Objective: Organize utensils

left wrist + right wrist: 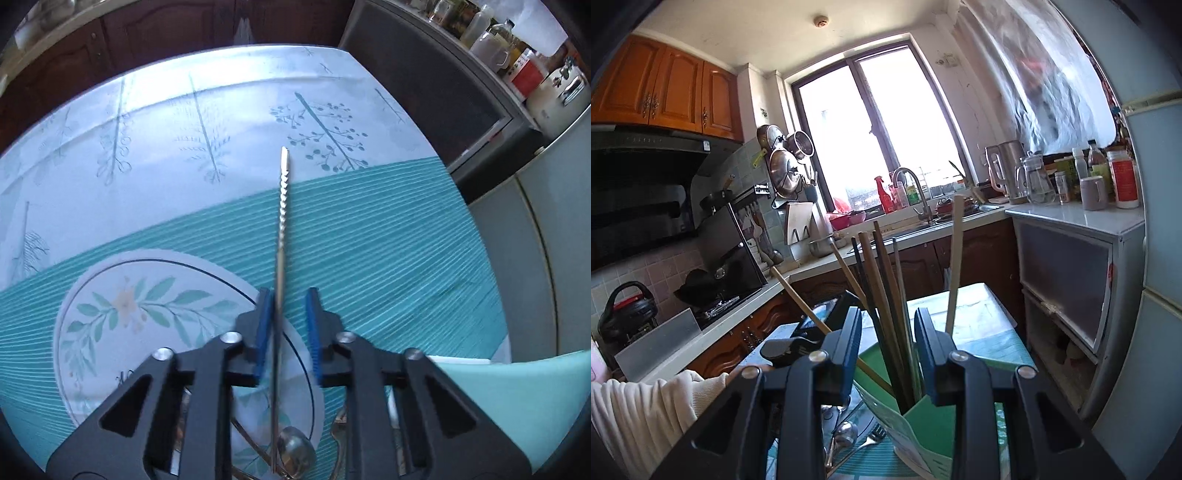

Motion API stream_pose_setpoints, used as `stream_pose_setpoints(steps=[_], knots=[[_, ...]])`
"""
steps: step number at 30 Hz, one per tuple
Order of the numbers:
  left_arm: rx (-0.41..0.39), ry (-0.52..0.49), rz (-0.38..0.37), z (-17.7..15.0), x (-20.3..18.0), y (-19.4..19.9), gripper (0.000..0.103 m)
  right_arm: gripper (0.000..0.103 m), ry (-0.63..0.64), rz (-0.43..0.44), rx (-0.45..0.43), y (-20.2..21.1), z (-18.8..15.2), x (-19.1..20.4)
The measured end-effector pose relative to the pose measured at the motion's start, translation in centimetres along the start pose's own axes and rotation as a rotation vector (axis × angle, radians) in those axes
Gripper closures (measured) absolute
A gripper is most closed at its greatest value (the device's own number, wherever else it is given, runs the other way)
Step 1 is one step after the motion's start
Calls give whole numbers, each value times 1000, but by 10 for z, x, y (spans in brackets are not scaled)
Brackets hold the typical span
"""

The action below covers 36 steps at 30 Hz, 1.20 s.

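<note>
In the left wrist view a serrated table knife (pixel 282 206) stands edge-on between the blue pads of my left gripper (pixel 289 295). Its blade rests against the left pad, with a clear gap to the right pad, and its tip points away over the teal placemat (pixel 388 240). A spoon (pixel 295 452) lies under the gripper beside a floral plate (pixel 66 332). My right gripper (pixel 888 314) is open, its fingers on either side of several chopsticks (pixel 886 288) standing in a green holder (pixel 934 424). Spoons (pixel 846 435) and a fork (pixel 875 435) lie beside the holder.
The table wears a pale leaf-print cloth (pixel 166 122). A grey cabinet (pixel 1067 266) with jars and bottles stands at its right, beside a fridge (pixel 1152 295). A white sleeve (pixel 639 417) shows at lower left of the right wrist view. Kitchen counter and sink (pixel 923 221) lie beyond.
</note>
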<state>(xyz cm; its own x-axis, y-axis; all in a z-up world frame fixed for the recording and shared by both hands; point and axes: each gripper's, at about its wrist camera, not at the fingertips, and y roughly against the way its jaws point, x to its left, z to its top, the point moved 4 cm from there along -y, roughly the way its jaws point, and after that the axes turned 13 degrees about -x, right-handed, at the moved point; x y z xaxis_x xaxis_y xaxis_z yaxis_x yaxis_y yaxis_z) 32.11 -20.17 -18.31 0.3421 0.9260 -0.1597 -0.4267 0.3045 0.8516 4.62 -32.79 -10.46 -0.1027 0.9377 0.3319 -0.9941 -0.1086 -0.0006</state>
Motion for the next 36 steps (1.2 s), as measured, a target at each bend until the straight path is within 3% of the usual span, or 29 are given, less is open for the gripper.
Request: stream_pose_setpoints(steps=[7, 13, 16, 21, 26, 31, 36], knots=[[-68, 95, -8, -4, 11, 13, 100, 74, -43, -10, 5, 2, -1, -9], [-307, 160, -70, -12, 15, 79, 100, 74, -58, 2, 7, 6, -2, -10], [-469, 195, -132, -18, 10, 138, 100, 74, -59, 11, 5, 7, -3, -8], [-701, 184, -204, -35, -3, 238, 100, 74, -60, 29, -1, 10, -3, -4], [-869, 114, -255, -50, -30, 306, 100, 74, -62, 44, -11, 16, -3, -1], [-939, 47, -258, -52, -64, 322, 100, 74, -61, 46, -21, 23, -3, -1], [-969, 28, -253, -34, -97, 287, 100, 74, -54, 59, -6, 28, -6, -2]])
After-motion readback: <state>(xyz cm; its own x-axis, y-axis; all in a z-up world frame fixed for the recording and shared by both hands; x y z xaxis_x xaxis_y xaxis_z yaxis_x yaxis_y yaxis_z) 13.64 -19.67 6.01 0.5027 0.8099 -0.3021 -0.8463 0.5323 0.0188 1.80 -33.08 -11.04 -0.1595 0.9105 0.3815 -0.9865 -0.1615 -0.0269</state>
